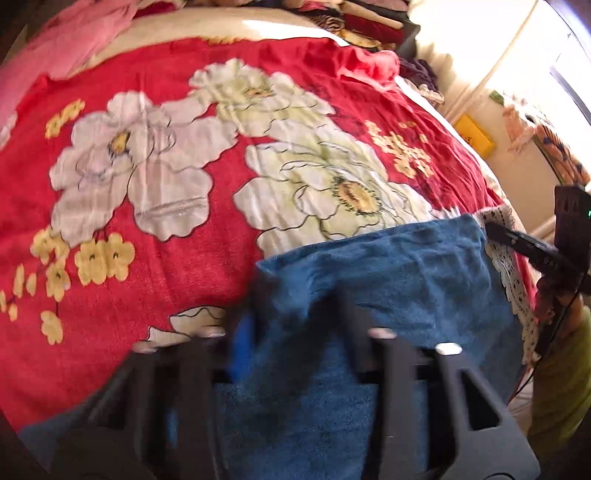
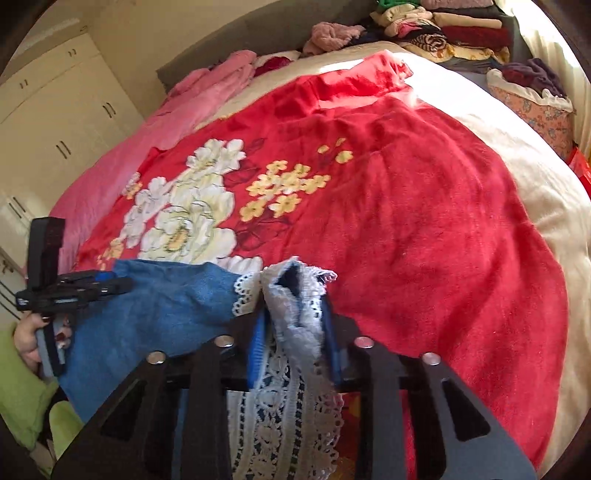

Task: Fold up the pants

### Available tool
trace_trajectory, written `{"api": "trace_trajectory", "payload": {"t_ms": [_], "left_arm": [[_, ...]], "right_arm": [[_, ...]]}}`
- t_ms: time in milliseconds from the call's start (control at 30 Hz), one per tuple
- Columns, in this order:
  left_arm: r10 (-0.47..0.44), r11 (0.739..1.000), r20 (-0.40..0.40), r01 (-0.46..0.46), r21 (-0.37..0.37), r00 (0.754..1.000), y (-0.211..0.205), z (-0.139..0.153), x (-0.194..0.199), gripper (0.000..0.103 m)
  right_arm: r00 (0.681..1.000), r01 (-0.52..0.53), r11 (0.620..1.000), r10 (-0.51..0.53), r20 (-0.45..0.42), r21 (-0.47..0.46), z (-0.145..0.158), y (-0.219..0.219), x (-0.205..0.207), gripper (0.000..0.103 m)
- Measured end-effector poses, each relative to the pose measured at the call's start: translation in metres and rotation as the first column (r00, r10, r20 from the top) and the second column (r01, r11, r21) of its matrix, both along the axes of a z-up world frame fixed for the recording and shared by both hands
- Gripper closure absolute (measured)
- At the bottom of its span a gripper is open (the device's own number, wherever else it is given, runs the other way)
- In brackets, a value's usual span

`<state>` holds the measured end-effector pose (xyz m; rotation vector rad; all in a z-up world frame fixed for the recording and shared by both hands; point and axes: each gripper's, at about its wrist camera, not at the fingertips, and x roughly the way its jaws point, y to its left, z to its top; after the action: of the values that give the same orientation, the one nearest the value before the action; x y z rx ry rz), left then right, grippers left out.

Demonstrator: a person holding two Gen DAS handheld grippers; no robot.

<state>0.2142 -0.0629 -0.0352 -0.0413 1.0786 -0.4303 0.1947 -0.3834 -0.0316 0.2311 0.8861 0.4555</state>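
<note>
The blue pants (image 1: pixel 388 280) with white lace trim (image 2: pixel 284 417) hang over the near edge of the bed, on the red floral blanket (image 1: pixel 184 258). My left gripper (image 1: pixel 299 314) is shut on the pants' left edge; it also shows in the right wrist view (image 2: pixel 110 284), pinching the blue cloth. My right gripper (image 2: pixel 295 317) is shut on the lace-trimmed edge of the pants and lifts it a little; it shows at the right in the left wrist view (image 1: pixel 495 230). The pants are stretched between both grippers.
The red blanket (image 2: pixel 406 221) covers most of the bed over a cream sheet (image 2: pixel 535 184). A pink cloth (image 2: pixel 184 103) lies at the far left. Piles of folded clothes (image 2: pixel 443 29) and a floral pillow (image 2: pixel 532 107) sit at the far end. Wardrobes (image 2: pixel 55 122) stand left.
</note>
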Motion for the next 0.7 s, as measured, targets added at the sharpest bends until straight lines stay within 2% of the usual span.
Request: {"api": "trace_trajectory", "payload": {"t_ms": [100, 167, 200, 267, 300, 333, 400, 467, 533, 633, 667, 700], "left_arm": [[0.02, 1.0, 0.072, -0.018, -0.026, 0.997, 0.008, 0.022, -0.007, 0.098], [0.019, 1.0, 0.109, -0.019, 0.001, 0.994, 0.009, 0.03, -0.007, 0.098], [0.023, 1.0, 0.112, -0.025, 0.019, 0.993, 0.009, 0.029, -0.004, 0.098], [0.03, 0.999, 0.096, -0.033, 0.034, 0.995, 0.008, 0.018, 0.003, 0.098], [0.034, 0.999, 0.084, -0.037, 0.038, 0.996, 0.009, 0.011, 0.006, 0.095], [0.038, 0.998, 0.074, -0.041, 0.05, 0.997, 0.008, 0.003, 0.007, 0.091], [0.051, 0.997, 0.074, -0.055, 0.052, 0.996, 0.012, -0.005, 0.006, 0.087], [0.066, 0.997, 0.064, -0.067, 0.022, 0.996, 0.019, -0.004, 0.004, 0.083], [0.093, 0.995, 0.068, -0.095, 0.031, 0.993, 0.026, 0.003, 0.001, 0.063], [0.12, 0.992, 0.121, -0.125, 0.033, 0.985, 0.04, 0.025, -0.015, 0.058], [0.125, 0.991, 0.143, -0.131, 0.034, 0.982, 0.043, 0.032, -0.022, 0.054], [0.129, 0.99, 0.165, -0.137, 0.036, 0.978, 0.046, 0.038, -0.029, 0.043]], "right_arm": [[0.997, -0.001, 1.0, -0.001, 0.072, 0.019, 0.019, -0.001, -0.008, 0.086], [0.996, 0.004, 1.0, -0.005, 0.091, 0.01, 0.025, 0.002, -0.006, 0.086], [0.995, 0.011, 0.999, -0.007, 0.098, -0.033, 0.026, 0.007, -0.003, 0.086], [0.997, 0.026, 0.991, -0.017, 0.073, -0.132, 0.017, 0.018, 0.005, 0.086], [0.999, 0.04, 0.98, -0.034, 0.034, -0.194, 0.008, 0.023, 0.012, 0.085], [0.999, 0.047, 0.975, -0.045, 0.014, -0.216, 0.0, 0.024, 0.014, 0.084], [0.998, 0.066, 0.976, -0.069, -0.006, -0.207, -0.007, 0.02, 0.017, 0.082], [0.996, 0.085, 0.979, -0.089, -0.011, -0.185, -0.007, 0.014, 0.017, 0.073], [0.994, 0.108, 0.979, -0.11, -0.003, -0.172, -0.001, 0.008, 0.012, 0.067], [0.986, 0.165, 0.976, -0.159, 0.05, -0.143, 0.018, -0.006, -0.011, 0.059], [0.983, 0.178, 0.975, -0.171, 0.066, -0.136, 0.023, -0.009, -0.019, 0.056], [0.979, 0.196, 0.972, -0.186, 0.085, -0.133, 0.029, -0.013, -0.031, 0.054]]}}
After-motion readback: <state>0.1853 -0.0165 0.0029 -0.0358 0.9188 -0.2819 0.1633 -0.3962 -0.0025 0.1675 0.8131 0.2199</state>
